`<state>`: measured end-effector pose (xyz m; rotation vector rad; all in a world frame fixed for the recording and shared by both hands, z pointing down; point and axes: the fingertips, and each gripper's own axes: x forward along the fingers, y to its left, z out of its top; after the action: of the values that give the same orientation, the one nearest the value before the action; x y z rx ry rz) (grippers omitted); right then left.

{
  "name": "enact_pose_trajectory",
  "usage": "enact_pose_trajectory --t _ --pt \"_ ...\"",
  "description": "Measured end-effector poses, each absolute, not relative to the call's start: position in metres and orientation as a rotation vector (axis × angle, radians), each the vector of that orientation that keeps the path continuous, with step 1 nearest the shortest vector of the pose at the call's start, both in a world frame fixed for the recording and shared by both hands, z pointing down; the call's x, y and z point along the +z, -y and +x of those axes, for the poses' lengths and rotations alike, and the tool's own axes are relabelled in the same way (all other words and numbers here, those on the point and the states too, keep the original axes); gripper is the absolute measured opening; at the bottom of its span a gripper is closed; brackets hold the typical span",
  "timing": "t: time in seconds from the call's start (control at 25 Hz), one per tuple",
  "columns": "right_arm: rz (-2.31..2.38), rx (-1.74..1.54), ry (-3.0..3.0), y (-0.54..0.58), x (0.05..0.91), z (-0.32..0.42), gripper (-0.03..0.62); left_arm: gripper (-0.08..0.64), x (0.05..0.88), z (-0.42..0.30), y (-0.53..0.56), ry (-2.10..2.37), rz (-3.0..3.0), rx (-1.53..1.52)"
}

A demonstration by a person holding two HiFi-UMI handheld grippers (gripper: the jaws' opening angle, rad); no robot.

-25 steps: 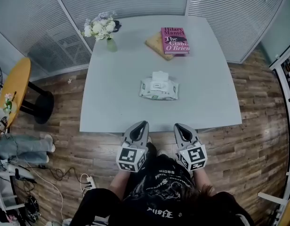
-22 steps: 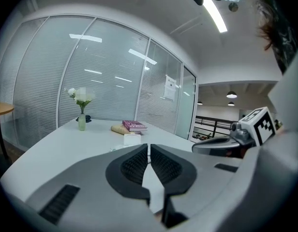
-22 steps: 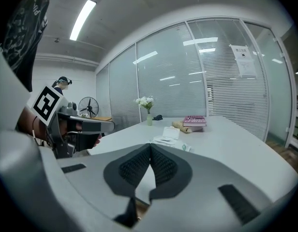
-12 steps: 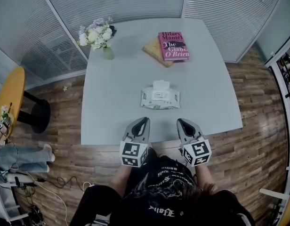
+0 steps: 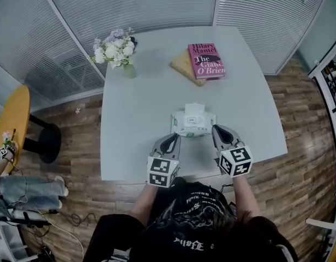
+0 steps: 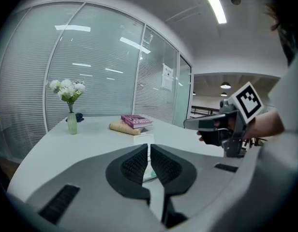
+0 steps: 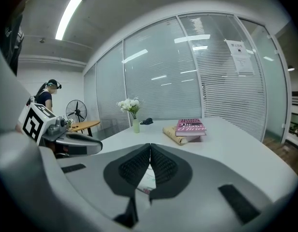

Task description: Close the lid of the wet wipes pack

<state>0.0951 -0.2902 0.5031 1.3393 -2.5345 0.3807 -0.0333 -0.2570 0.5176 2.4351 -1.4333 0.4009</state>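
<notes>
The wet wipes pack (image 5: 193, 125) lies flat in the near middle of the white table (image 5: 135, 113), white and green, with its white lid (image 5: 194, 109) flipped open toward the far side. My left gripper (image 5: 175, 138) is shut and empty, just short of the pack's near left corner. My right gripper (image 5: 217, 129) is shut and empty at the pack's right end, close to it. In the left gripper view a bit of the pack (image 6: 148, 174) shows below the closed jaws of the left gripper (image 6: 149, 147). The right gripper view shows the pack (image 7: 146, 183) below the right gripper (image 7: 150, 146).
A pink book (image 5: 207, 60) lies on a tan bundle at the table's far right. A vase of white flowers (image 5: 116, 48) stands at the far left corner. A round yellow side table (image 5: 15, 113) stands on the left floor. A person (image 7: 45, 98) and a fan (image 7: 76, 111) are in the background.
Both grippers have moved forward from the table's near edge to the wipes pack, staying shut. The pack's lid stays open.
</notes>
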Motion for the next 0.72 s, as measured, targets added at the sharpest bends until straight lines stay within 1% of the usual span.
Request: enact_pose_trajectory --t 0.32,0.52,0.72 --pt "1.378 0.386 2.463 0.343 0.51 0.092 0.0 0.018 0.526 -0.052 0.302 1.4 2.375 0.355" --pt "1.35 0.367 2.421 0.363 0.518 0.085 0.0 0.018 0.535 -0.051 0.315 1.359 2.397 0.384" --pt "1.277 0.398 2.37 0.38 0.539 0.084 0.023 0.018 0.547 -0.045 0.317 1.282 2.404 0.439"
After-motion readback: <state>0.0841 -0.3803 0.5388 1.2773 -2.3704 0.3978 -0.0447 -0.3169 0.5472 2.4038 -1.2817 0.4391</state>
